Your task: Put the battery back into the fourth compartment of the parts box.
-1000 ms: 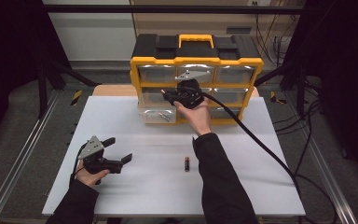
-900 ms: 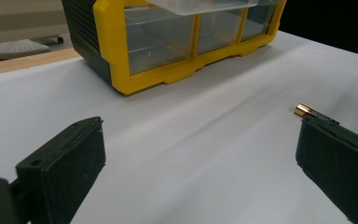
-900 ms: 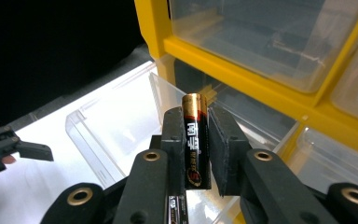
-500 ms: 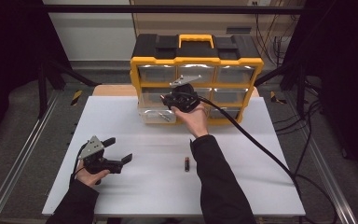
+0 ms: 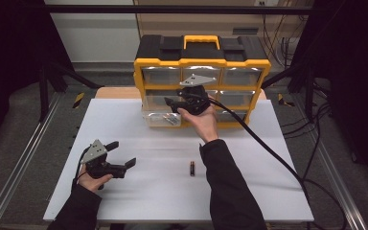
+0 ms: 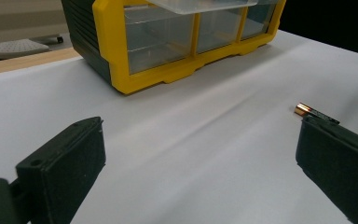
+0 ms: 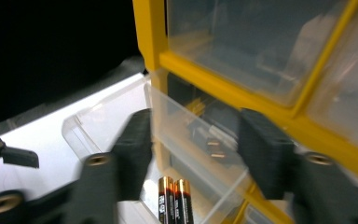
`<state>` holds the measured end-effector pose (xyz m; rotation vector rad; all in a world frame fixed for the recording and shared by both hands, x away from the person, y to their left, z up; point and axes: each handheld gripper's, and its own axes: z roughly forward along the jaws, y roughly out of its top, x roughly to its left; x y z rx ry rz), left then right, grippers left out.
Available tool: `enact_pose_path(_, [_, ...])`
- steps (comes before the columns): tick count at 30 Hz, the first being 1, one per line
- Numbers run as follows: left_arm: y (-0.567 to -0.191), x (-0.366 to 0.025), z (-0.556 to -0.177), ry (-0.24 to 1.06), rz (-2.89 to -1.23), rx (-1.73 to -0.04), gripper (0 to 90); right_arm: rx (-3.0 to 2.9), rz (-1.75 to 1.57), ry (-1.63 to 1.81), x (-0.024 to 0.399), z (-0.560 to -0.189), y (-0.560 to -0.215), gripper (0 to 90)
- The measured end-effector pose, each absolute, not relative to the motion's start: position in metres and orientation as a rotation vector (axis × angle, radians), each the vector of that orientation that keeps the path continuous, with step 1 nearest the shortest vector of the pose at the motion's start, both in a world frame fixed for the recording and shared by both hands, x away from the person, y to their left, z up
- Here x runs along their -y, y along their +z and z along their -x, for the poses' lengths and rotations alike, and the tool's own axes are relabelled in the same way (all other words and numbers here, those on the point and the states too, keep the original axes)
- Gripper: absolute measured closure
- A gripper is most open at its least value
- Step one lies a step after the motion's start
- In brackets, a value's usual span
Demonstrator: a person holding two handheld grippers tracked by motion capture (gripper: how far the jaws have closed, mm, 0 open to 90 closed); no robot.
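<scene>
Right gripper (image 5: pixel 172 103), jaws wide, hovers at the open drawer (image 5: pixel 162 118) holding batteries (image 7: pixel 175 200). One battery (image 5: pixel 191 168) remains at the mat's six o'clock, beside the idle, wide-open left gripper (image 5: pixel 122 155).

White table (image 5: pixel 278 191) carried yellow organizer (image 5: pixel 202 62) at far edge, under right gripper (image 5: pixel 176 102). Lone battery (image 5: pixel 191 168) lay on table, right of left gripper (image 5: pixel 122 154).
</scene>
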<state>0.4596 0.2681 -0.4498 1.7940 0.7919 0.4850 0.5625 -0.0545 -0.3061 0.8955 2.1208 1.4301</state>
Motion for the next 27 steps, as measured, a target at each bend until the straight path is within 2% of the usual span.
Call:
enact_pose_path(5, [-0.450,-0.268,-0.460,0.486,-1.797,-0.793,1.0,-2.069,-0.885,1.469,0.067,-0.547,-0.297,16.0])
enact_pose_path(7, [-0.450,-0.268,-0.460,0.485,-1.797,-0.792,1.0,-2.056,-0.891,1.477,0.074,-0.541,-0.296,11.8])
enact_pose_path(15, [-0.450,-0.267,-0.460,0.484,-1.800,-0.792,0.9,-2.036,-0.912,1.525,0.103,-0.519,-0.303,4.7])
enact_pose_path(27, [-0.451,-0.266,-0.460,0.485,-1.803,-0.790,0.9,-2.018,-0.990,1.520,0.131,-0.492,-0.340,2.8])
